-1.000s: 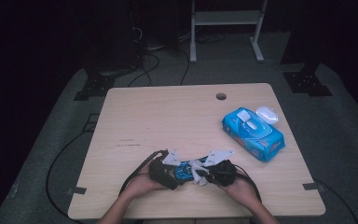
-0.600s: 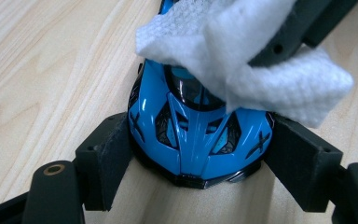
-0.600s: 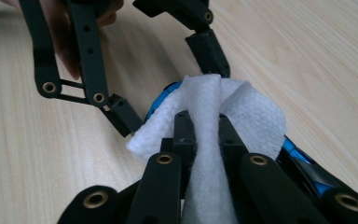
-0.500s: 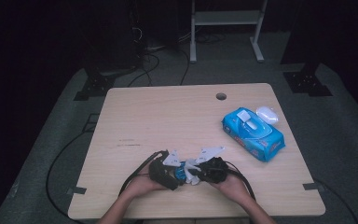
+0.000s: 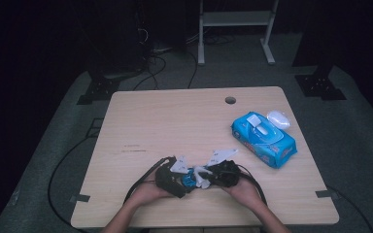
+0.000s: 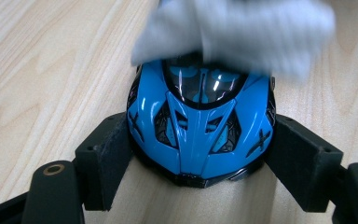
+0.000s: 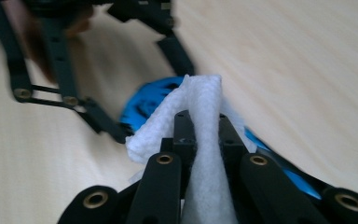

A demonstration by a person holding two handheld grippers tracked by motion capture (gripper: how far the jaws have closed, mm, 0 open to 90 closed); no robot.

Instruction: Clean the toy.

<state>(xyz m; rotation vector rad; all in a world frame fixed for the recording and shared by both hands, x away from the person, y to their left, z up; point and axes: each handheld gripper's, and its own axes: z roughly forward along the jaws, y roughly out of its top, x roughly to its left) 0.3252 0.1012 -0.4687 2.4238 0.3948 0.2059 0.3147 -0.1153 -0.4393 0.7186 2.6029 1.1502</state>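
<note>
A shiny blue toy car [image 6: 199, 126] sits on the wooden table, nose toward the left gripper view's camera. My left gripper [image 6: 198, 161] is shut on the car's two sides. A white wipe [image 7: 200, 135] is pinched in my right gripper [image 7: 201, 126], which is shut on it. The wipe [image 6: 233, 32] lies over the car's roof. In the high view both grippers meet near the table's front edge, left gripper [image 5: 175, 177] and right gripper [image 5: 218, 174], with the car [image 5: 189, 179] and the wipe [image 5: 202, 175] between them.
A blue pack of wet wipes [image 5: 263, 139] lies at the right of the table [image 5: 175, 121], with a white lid [image 5: 278, 118] beside it. A cable hole [image 5: 230, 100] is at the far edge. Cables trail off the front.
The right gripper with the wipe has shifted slightly left, onto the car. The left gripper and the car have stayed put.
</note>
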